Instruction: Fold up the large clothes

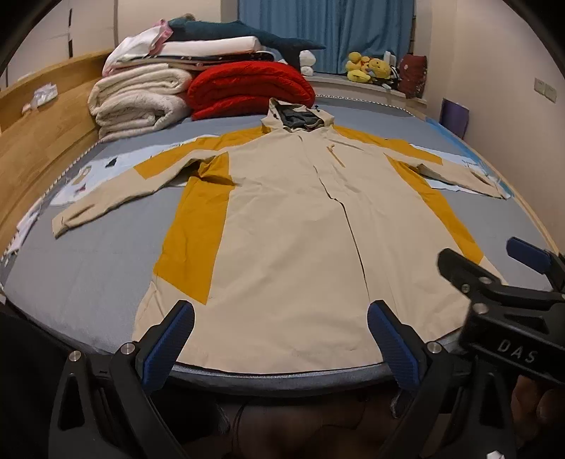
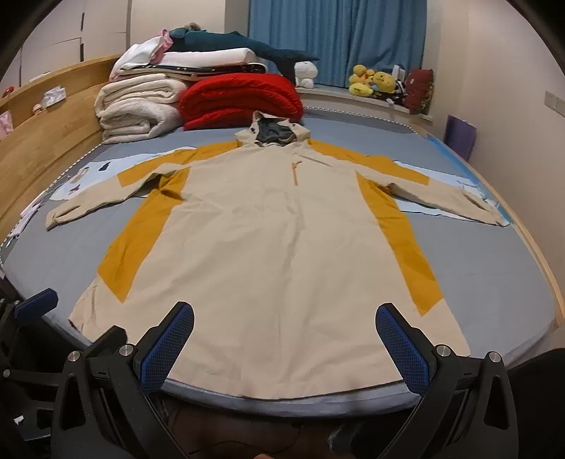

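Note:
A long beige hooded jacket (image 1: 282, 226) (image 2: 279, 240) with mustard side panels lies flat on the grey bed, front up, both sleeves spread out, hood at the far end. My left gripper (image 1: 280, 317) hovers open over the jacket's near hem, left of the front seam, nothing between its blue pads. My right gripper (image 2: 284, 321) is open too, above the hem's right half, and holds nothing. The right gripper (image 1: 494, 272) also shows at the right edge of the left wrist view. One blue pad of the left gripper (image 2: 35, 303) shows at the right wrist view's left edge.
Folded cream blankets (image 1: 137, 99), a red quilt (image 1: 247, 88) and stacked bedding sit at the bed's far end. A wooden bed frame (image 1: 39, 141) runs along the left. Plush toys (image 1: 367, 67) line a window ledge below blue curtains (image 1: 325, 31).

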`<state>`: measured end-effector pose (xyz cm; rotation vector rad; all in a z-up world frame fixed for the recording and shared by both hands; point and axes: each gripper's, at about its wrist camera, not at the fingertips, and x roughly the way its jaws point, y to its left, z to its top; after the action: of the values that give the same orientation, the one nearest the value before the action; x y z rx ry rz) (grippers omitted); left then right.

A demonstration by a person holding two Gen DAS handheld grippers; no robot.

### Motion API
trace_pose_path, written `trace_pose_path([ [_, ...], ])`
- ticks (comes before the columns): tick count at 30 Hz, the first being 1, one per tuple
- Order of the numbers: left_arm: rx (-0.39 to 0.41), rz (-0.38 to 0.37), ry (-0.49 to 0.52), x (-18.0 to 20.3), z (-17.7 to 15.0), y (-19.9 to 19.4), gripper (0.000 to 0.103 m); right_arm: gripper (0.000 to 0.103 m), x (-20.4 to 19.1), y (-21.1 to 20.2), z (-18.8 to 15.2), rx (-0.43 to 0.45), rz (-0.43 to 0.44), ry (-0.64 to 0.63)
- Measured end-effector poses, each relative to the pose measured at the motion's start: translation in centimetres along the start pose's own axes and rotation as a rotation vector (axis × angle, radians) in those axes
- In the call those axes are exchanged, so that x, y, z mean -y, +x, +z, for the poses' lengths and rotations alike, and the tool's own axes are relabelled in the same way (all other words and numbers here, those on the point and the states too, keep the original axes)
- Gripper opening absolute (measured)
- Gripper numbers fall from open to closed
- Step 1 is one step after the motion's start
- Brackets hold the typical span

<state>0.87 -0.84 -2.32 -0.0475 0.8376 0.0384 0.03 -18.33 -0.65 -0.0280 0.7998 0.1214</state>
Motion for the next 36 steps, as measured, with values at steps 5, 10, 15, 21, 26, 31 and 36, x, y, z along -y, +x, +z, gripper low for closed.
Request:
trace_pose_path([
  [5,-0.014,0.003,-0.013,-0.2,0.2,0.2,0.095,0.103,0.7,0.0,-0.3,0.01,-0.023,0.007],
  [10,-0.013,-0.003,0.009,0.3,0.1,0.1,0.095,0.102,0.9,0.5,-0.5,-0.005,-0.025,0.005],
  [15,-0.007,-0.004,-0.011,0.1,0.3,0.1,0.095,0.101,1.4,1.1,-0.4,-0.02,-0.049,0.015],
  [21,-0.015,-0.005,-0.035,-0.3,0.4,0.3,0.095,0.101,1.3,1.2,-0.7,-0.019,-0.042,0.015],
  [26,-0.009,-0.007,-0.033,-0.4,0.6,0.2,0.095,0.092,0.6,1.0,-0.8,-0.009,-0.012,-0.015],
  [31,-0.009,-0.008,-0.032,-0.4,0.6,0.3,0.095,0.087,0.4,0.9,-0.8,-0.006,0.003,-0.024],
  [36,-0.005,-0.008,-0.026,-0.3,0.6,0.3,0.095,0.085,0.3,0.9,-0.8,-0.003,0.001,-0.025],
])
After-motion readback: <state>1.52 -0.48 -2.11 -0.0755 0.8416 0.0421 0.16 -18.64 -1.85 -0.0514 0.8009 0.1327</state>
